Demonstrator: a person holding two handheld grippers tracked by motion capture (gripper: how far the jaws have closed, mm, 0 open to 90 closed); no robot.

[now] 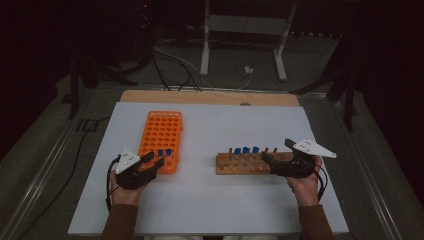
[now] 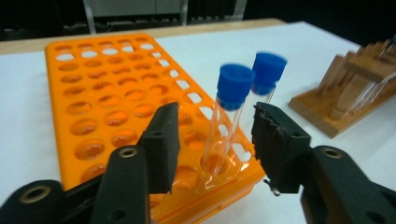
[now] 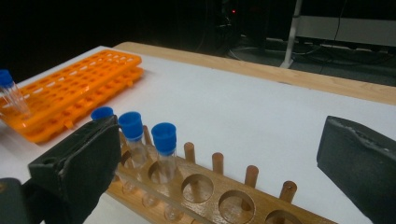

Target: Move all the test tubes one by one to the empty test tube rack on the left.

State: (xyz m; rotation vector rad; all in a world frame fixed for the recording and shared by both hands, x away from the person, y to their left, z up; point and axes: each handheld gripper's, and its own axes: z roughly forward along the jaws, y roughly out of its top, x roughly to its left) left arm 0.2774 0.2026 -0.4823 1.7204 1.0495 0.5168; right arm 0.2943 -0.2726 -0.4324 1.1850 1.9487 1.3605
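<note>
Orange rack's (image 2: 116,107) tube (image 2: 229,116) between hand-held gripper (image 2: 215,140) jaws

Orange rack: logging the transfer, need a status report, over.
Left gripper open, jaws astride a blue-capped tube standing in the orange rack, pads clear. Right gripper open over the wooden rack. Nothing in the way.

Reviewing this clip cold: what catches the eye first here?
The bright orange rack on the left of the white table stands out, with two blue-capped tubes upright in holes at its near edge. The left gripper brackets the nearer tube with open jaws, pads clear of the glass. To the right, the wooden rack holds three more capped tubes, the right gripper open at its end.
</note>
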